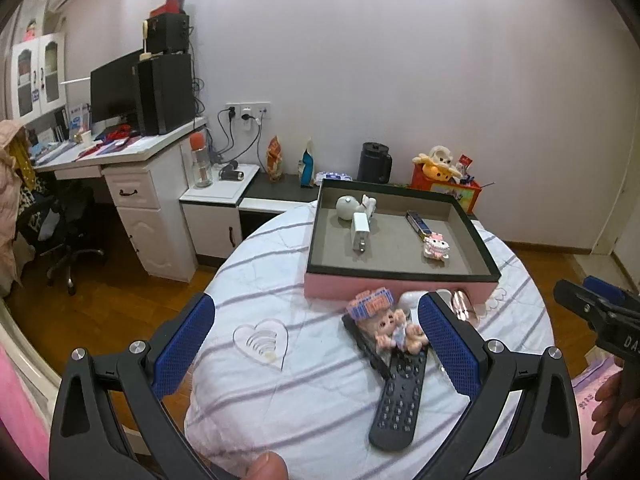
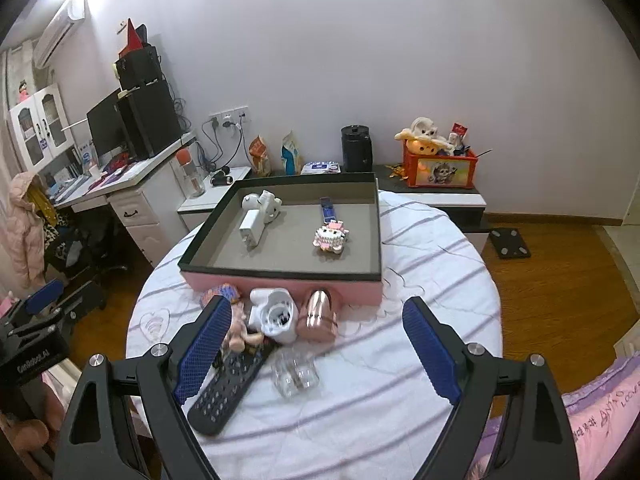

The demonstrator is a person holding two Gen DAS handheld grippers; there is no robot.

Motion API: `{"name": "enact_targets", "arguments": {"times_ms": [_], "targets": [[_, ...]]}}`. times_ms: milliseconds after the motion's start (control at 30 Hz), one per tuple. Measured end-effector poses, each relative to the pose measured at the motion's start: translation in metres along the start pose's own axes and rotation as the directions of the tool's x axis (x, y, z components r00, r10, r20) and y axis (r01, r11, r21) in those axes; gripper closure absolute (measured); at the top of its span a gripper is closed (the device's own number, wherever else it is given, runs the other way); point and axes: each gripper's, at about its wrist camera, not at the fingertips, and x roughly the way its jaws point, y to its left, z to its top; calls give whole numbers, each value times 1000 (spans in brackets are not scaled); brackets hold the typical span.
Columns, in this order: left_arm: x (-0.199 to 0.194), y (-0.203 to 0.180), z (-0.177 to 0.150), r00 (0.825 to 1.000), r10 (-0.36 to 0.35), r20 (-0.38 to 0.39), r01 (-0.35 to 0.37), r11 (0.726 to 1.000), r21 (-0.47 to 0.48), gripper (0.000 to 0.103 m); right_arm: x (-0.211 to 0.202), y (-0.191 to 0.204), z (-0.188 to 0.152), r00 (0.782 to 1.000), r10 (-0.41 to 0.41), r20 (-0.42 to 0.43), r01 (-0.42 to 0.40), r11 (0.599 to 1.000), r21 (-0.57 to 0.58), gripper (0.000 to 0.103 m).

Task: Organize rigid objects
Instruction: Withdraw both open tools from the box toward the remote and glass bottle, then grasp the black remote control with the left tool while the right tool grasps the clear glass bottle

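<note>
While both cameras look across the round table [image 2: 420,360] with its striped white cloth, I get the clear glass jar [image 2: 295,372] and the white cup-like piece [image 2: 276,316] whole only from the right wrist; the left wrist view alone shows a clear heart-shaped piece [image 1: 262,342]. At the far side sits the pink tray [image 1: 400,286], dark-rimmed with a grey floor, holding a white charger [image 1: 360,234], a blue bar [image 1: 416,222] and a pink toy [image 1: 437,249]. Nearer me lies the black remote [image 1: 400,396], its long axis running toward the tray, a doll [image 1: 394,326] across its far end. My left gripper [image 1: 316,344] and right gripper [image 2: 316,350] both stand wide apart, holding nothing.
</note>
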Motion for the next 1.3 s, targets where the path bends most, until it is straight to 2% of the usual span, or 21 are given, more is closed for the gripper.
{"name": "enact_targets", "arguments": {"times_ms": [200,367,933,1100,1300], "targets": [[-17,-3,-18,1000,14,11,-14,1000,8,0,-17,-4,-24,1000,-12,-13,12,1000,-2,14],[-19,-9,-31,1000,8,-8,-8,1000,18,0,-19,-9,-29,1000,-17,-24,17,1000,-2,14],[17,-33,-59,992,-30,-123,39,997,74,0,17,-19,-43,994,-16,-112,15,1000,-8,14],[42,-45,-73,981,-54,-187,73,993,96,0,43,-21,-51,985,-2,-170,-1,1000,-15,14],[78,-58,-96,958,-62,-279,98,988,119,0,71,-21,-58,972,41,-230,-49,998,-30,14]]}}
